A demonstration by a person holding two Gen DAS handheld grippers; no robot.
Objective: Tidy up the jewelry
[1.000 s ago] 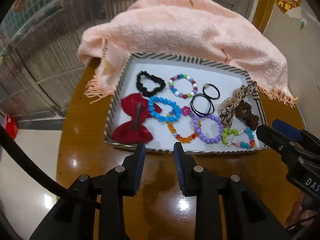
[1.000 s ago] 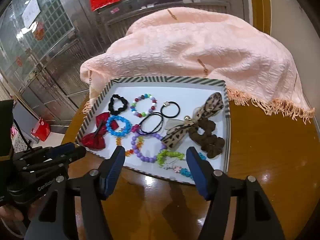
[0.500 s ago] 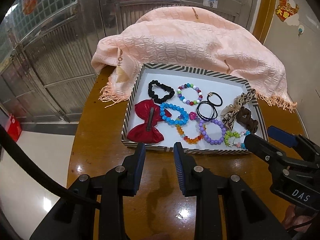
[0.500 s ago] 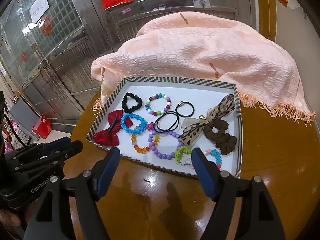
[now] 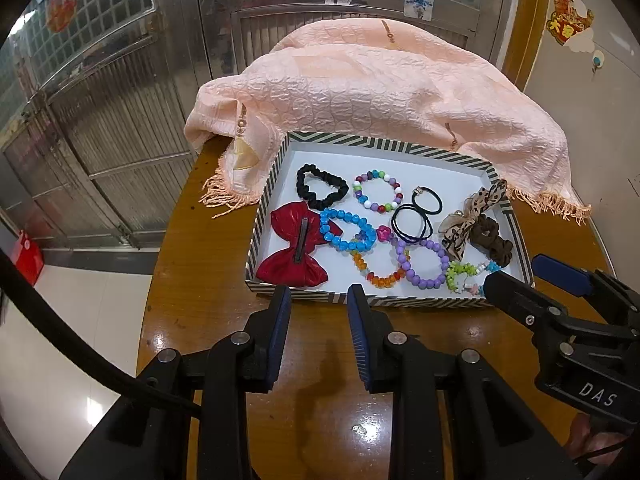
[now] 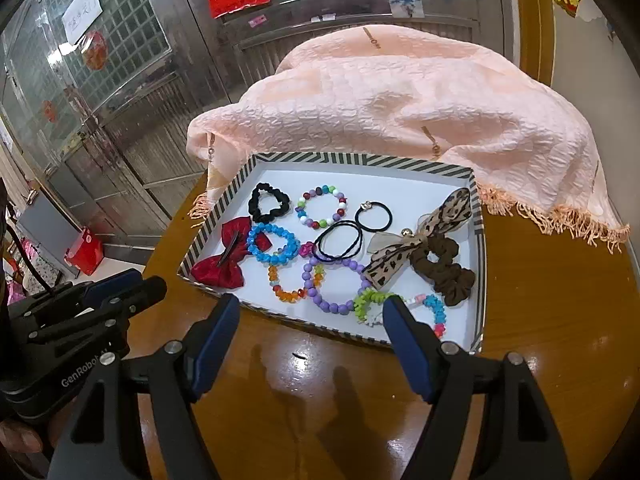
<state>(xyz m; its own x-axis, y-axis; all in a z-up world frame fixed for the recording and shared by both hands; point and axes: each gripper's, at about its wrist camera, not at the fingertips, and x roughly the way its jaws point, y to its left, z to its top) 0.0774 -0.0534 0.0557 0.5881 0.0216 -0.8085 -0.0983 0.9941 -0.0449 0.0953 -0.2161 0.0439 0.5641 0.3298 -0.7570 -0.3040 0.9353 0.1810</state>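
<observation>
Left gripper [image 5: 318, 312]: jaws narrowly apart, empty, over bare table [image 5: 224, 320] just short of the tray's near rim.
Right gripper [image 6: 310, 322]: jaws have just been opening, now wide, nothing between them.
Change: both grippers have backed off from the tray [image 5: 460, 152]; its contents look undisturbed. Judged: placing is done or paused.
Jewelry location: all inside the tray, which is partly under the pink cloth [image 5: 380, 92].
Count: five bead bracelets [image 5: 422, 266], one red bow [image 5: 294, 250], one leopard bow [image 5: 468, 216], two scrunchies [image 5: 322, 186], three thin black hair ties [image 5: 412, 224].
</observation>
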